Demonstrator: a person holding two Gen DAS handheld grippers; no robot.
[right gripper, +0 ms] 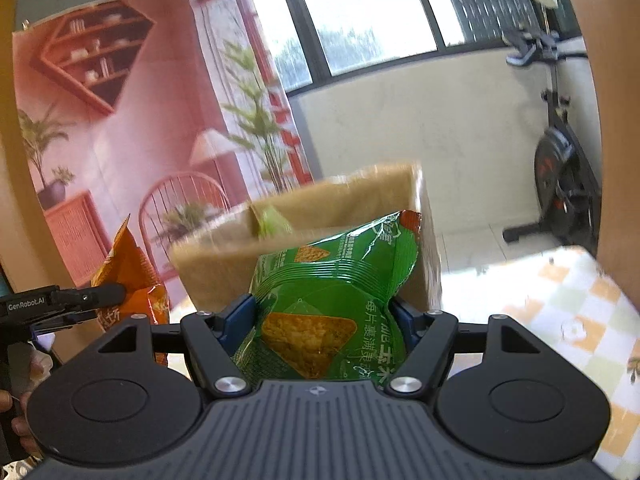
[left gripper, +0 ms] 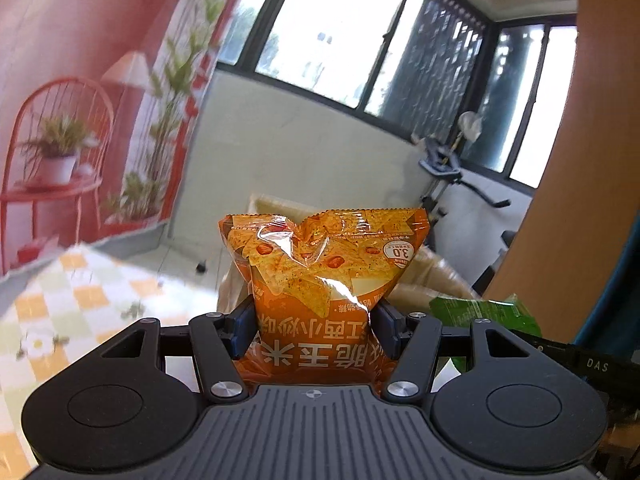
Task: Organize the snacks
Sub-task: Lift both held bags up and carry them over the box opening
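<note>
My left gripper (left gripper: pixel 314 330) is shut on an orange corn-chip bag (left gripper: pixel 320 264) and holds it upright in the air. My right gripper (right gripper: pixel 324 320) is shut on a green corn-chip bag (right gripper: pixel 332 280), also raised. The green bag's edge shows at the right of the left wrist view (left gripper: pixel 486 312). The orange bag (right gripper: pixel 128 276) and the left gripper's finger show at the left of the right wrist view. A brown cardboard box (right gripper: pixel 320 216) stands just behind the green bag, blurred; it also shows behind the orange bag (left gripper: pixel 432 276).
A checked orange and white tablecloth (left gripper: pixel 80 304) covers the table below, also in the right wrist view (right gripper: pixel 568 312). A pink printed backdrop (right gripper: pixel 132 128) stands behind. An exercise bike (right gripper: pixel 560 168) stands at the right near the windows. A wooden panel (left gripper: pixel 560 184) is at the right.
</note>
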